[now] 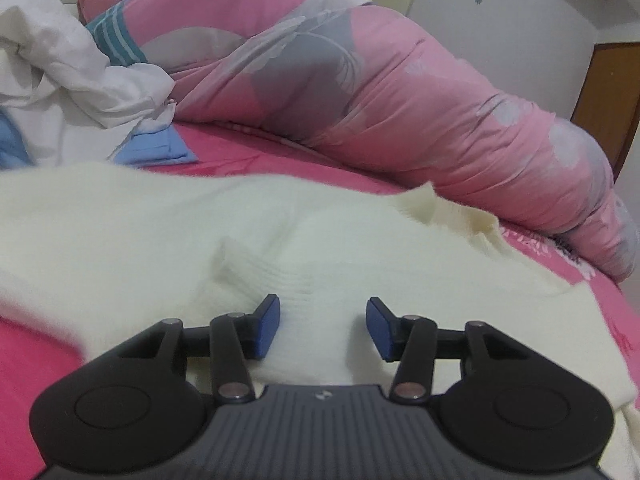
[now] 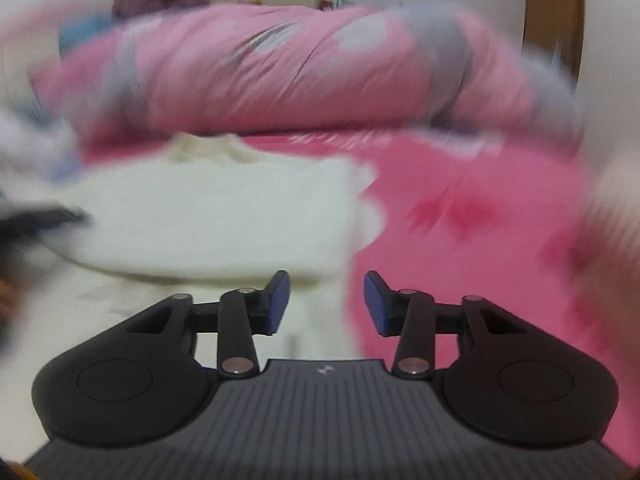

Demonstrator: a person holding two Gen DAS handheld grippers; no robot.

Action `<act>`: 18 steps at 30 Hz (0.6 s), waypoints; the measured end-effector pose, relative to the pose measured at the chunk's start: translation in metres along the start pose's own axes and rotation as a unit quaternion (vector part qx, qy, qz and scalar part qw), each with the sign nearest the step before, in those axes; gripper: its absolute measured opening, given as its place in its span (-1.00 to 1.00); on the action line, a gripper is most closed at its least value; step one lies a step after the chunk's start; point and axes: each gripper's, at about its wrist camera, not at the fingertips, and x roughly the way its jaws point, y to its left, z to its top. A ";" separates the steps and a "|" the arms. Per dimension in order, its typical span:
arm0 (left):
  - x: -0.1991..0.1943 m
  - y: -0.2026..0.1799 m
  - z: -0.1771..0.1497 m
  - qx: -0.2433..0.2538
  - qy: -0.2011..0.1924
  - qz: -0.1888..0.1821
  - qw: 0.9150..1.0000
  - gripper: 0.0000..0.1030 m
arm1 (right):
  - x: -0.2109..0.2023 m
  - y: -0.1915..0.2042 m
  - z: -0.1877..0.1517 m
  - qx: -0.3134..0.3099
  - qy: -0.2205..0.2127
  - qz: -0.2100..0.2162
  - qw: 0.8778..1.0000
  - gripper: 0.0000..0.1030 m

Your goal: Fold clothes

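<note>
A cream knitted sweater [image 1: 160, 220] lies spread on the pink bedsheet [image 1: 248, 160], its ribbed collar [image 1: 452, 216] toward the right. My left gripper [image 1: 323, 326] hovers just over the sweater, open, with only knit showing between the blue pads. In the blurred right wrist view the same cream sweater [image 2: 216, 208] lies folded over itself, its right edge ending on the pink sheet [image 2: 460, 208]. My right gripper [image 2: 326, 304] is open over that edge, holding nothing.
A rolled pink and grey quilt [image 1: 380, 88] runs across the back of the bed. White clothes [image 1: 60, 64] and a blue garment [image 1: 160, 148] are piled at the left. A brown door [image 1: 604, 96] stands at the far right. A person sits behind the quilt.
</note>
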 end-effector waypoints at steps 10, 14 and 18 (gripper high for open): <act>0.008 0.025 0.007 -0.053 -0.007 -0.037 0.998 -0.20 | 0.062 -0.035 -0.003 0.051 0.065 0.035 0.996 0.02; 0.008 0.029 0.007 -0.063 -0.006 -0.045 0.997 -0.20 | 0.044 -0.052 0.006 0.070 0.074 0.064 0.993 0.04; 0.008 0.032 0.006 -0.071 -0.008 -0.052 0.996 -0.19 | 0.033 -0.050 0.037 0.063 0.045 0.065 0.995 -0.07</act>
